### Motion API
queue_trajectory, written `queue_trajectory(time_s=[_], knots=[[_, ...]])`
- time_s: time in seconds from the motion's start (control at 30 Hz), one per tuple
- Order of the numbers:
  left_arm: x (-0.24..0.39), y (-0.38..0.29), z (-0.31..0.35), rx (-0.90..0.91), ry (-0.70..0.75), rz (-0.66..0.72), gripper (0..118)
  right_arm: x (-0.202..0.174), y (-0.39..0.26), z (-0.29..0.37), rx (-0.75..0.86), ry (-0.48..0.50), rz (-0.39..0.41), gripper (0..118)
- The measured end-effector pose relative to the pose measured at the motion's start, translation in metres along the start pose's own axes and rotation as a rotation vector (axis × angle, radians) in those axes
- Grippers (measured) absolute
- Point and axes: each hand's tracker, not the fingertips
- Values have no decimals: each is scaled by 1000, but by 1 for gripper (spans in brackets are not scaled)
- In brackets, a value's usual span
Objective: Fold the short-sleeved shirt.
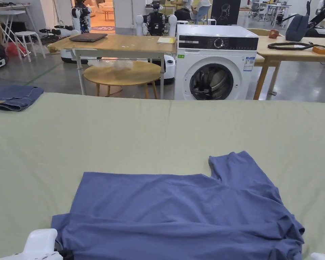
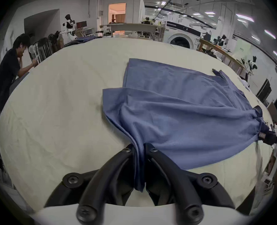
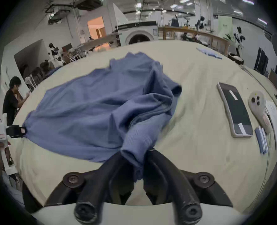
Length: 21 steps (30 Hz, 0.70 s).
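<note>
Shirt (image 1: 178,216) on table (image 1: 158,135), phone (image 3: 235,111) well right.

Open cloth-covered table (image 1: 158,135) ahead and to my left; on my right a phone (image 3: 235,111) and remote (image 3: 257,108) (just beside each other) stand in the way.

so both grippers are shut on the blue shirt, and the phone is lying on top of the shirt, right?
Not quite. The left gripper and right gripper are shut on the blue shirt, but the phone lies on the table cover, apart from the shirt, as the right gripper view shows.
</note>
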Motion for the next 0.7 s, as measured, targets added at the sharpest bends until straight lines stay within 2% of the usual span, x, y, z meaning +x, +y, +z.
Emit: queue_trajectory(time_s=[0.03, 0.13, 0.27, 0.33, 0.4, 0.53, 0.57, 0.6, 0.63, 0.7], knots=[[0, 1, 7, 9, -1, -6, 6, 1, 6, 6, -28, 10, 3, 6], [-1, 1, 34, 35, -8, -33, 5, -2, 11, 34, 22, 16, 46, 6], [-6, -10, 75, 41, -17, -34, 5, 1, 9, 76, 49, 50, 1, 6], [-15, -27, 89, 5, -79, 17, 5, 2, -6, 93, 43, 35, 14, 6], [-20, -46, 90, -59, -84, 40, 5, 5, -25, 98, 0, 21, 24, 6], [-22, -83, 66, -189, -50, 17, 5, 13, -64, 78, -124, 24, -13, 6], [-21, -85, 65, -166, -59, 28, 5, 13, -68, 76, -121, 23, -15, 7], [-21, -85, 69, -138, -59, 45, 7, 14, -69, 77, -116, 24, -16, 14], [-21, -81, 77, -106, -58, 65, 27, 12, -67, 84, -82, 12, -25, 38], [-21, -66, 96, -43, -25, 59, 85, 10, -54, 99, -11, -21, 0, 95]])
